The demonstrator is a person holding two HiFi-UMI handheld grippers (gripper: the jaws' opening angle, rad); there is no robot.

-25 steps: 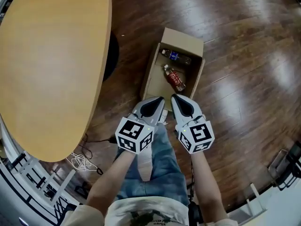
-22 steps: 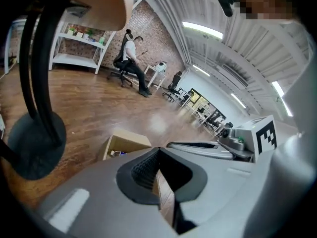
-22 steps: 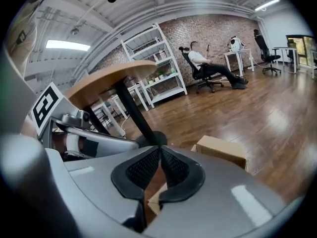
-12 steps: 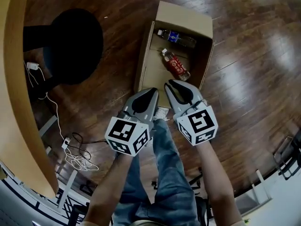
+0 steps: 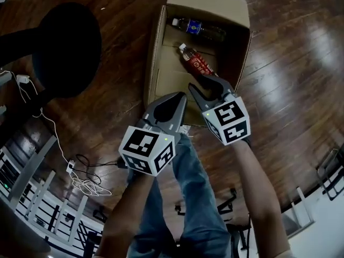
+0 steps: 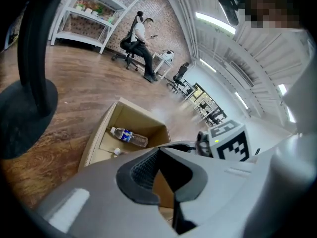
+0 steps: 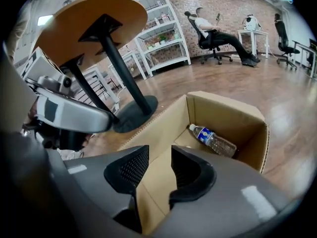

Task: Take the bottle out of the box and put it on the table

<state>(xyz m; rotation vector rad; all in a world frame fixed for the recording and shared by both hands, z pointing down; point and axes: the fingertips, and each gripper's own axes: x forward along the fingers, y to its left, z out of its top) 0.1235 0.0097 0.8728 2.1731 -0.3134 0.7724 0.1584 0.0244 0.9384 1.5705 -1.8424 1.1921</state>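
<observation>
Barely begun: both clear plastic bottles (image 5: 196, 64) lie in the brown cardboard box (image 5: 154, 63); right gripper (image 5: 204, 83), jaws just opening, holds nothing; left gripper (image 5: 181, 95) closed, empty.

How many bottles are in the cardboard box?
2. A clear plastic bottle with a blue label lies against the brown cardboard box's far wall; a red-labelled plastic bottle lies mid-box. More may be hidden.

Wearing blue jeans (image 5: 185, 198). Showing smooth grey shells on the left gripper (image 5: 183, 97) and the right gripper (image 5: 204, 84), tapering to rounded tips. Showing black ribbed pads (image 7: 130, 168) inside the jaws, and white cubes (image 5: 148, 149) bearing black square markers, with a small green light near each cube's top edge.
</observation>
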